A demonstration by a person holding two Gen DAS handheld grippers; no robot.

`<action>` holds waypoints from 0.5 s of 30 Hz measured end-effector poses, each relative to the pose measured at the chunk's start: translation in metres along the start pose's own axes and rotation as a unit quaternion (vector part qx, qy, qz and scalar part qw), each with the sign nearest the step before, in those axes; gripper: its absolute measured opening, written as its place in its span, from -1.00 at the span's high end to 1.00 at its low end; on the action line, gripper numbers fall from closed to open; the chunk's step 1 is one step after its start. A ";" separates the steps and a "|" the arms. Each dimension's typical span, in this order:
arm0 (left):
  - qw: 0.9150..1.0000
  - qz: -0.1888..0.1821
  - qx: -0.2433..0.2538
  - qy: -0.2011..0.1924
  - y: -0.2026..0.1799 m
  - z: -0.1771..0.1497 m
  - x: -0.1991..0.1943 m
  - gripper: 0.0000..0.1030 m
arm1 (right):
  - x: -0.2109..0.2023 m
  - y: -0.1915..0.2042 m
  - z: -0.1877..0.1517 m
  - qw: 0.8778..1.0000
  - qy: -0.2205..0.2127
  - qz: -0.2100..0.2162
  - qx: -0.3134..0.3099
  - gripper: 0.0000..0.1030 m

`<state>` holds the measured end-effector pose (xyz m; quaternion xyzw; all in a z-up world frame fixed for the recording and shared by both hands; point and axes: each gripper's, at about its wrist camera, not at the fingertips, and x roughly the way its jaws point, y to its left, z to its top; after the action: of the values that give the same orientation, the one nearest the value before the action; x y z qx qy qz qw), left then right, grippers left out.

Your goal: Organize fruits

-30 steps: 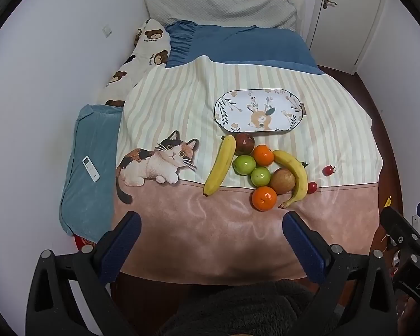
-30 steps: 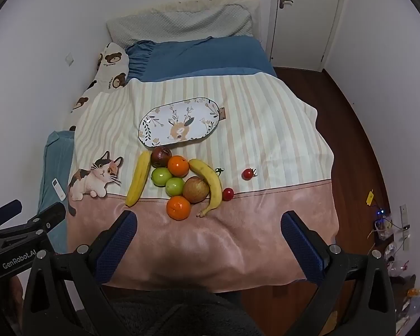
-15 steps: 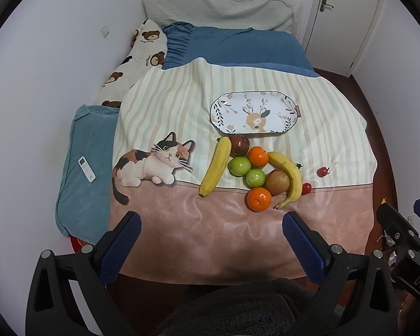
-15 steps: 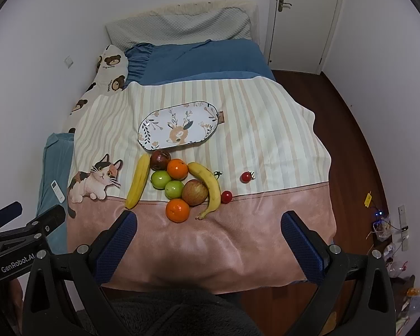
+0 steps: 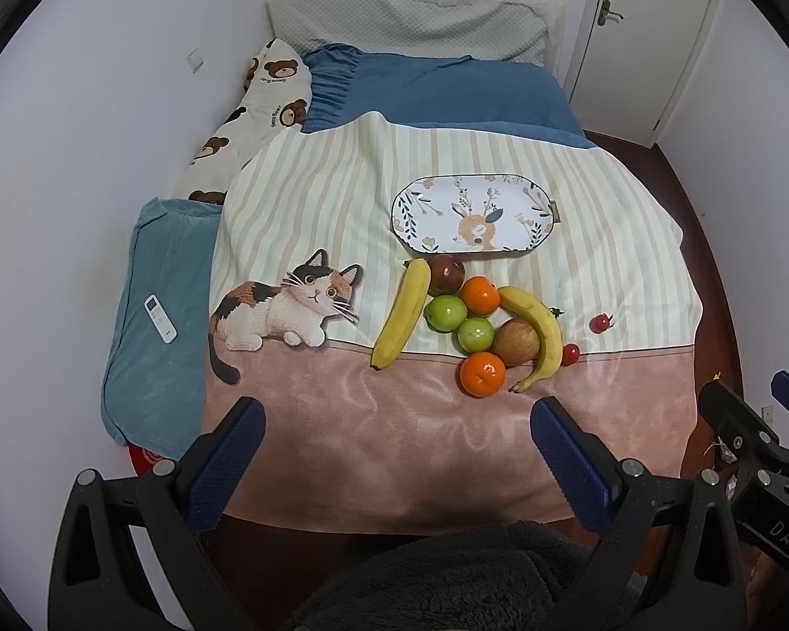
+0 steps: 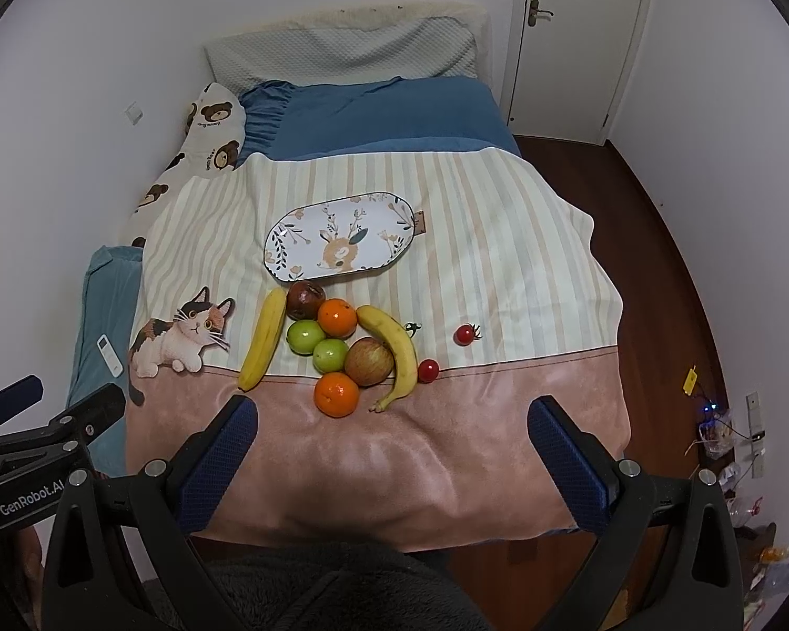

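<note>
Left gripper [image 5: 397, 441]: we hold its jaws released.
Right gripper [image 6: 392, 439]: jaws released.
Fruits [image 5: 473, 318]: near the plate [image 5: 421, 194].

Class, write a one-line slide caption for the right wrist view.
Open right tool above bed; bananas, oranges and apples clustered below an empty oval plate.

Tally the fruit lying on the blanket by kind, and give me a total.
Bananas: 2, one left, one right
Oranges: 2, far, near
Green apples: 2, and
Dark red apple: 1
Tan-red apple: 1
Cherry tomatoes: 2, and
Total: 10
</note>
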<state>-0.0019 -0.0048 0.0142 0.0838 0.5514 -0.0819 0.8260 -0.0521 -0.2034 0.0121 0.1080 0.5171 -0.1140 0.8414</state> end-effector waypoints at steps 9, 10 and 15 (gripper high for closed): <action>1.000 -0.001 -0.001 -0.001 0.001 0.000 -0.001 -1.00 | -0.002 0.000 -0.002 1.000 -0.002 0.000 -0.001 -1.00; 1.000 -0.002 -0.001 -0.001 0.002 -0.001 0.000 -1.00 | -0.001 0.000 -0.002 1.000 -0.002 0.000 -0.002 -1.00; 1.000 -0.003 -0.001 -0.002 0.002 -0.001 0.000 -1.00 | -0.005 0.002 -0.002 1.000 0.000 0.002 -0.004 -1.00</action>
<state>-0.0023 -0.0028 0.0144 0.0817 0.5499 -0.0839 0.8270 -0.0556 -0.2006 0.0159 0.1056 0.5177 -0.1105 0.8418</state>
